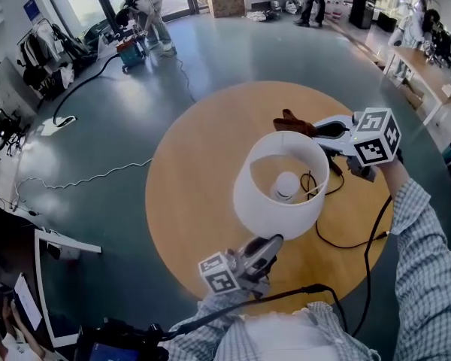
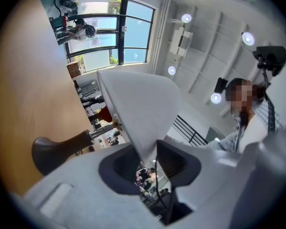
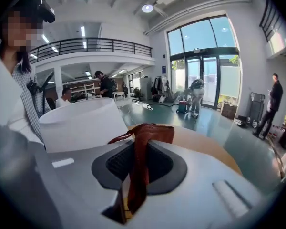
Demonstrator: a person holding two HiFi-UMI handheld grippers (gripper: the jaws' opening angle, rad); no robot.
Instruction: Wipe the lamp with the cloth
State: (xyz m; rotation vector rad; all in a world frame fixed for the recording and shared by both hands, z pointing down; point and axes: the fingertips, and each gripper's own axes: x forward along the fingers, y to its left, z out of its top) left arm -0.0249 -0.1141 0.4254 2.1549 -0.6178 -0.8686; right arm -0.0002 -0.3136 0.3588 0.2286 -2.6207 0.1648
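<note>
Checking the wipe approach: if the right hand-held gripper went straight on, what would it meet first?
Probably the table top just beyond the lamp shade; the cloth held in the right hand-held gripper may brush the shade first, depth unclear.

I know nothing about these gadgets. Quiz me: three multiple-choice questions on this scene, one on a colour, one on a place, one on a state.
1. What colour is the lampshade? A) white B) green C) black
2. Where is the cloth? A) on the floor B) between the fingers of the right gripper C) draped over the lampshade
3. The fingers of the left gripper are: A) wide open, empty B) shut on nothing C) closed on the lampshade's rim
Answers: 1 A, white in every view; 2 B, it hangs pinched there; 3 C, the rim sits between them.
</note>
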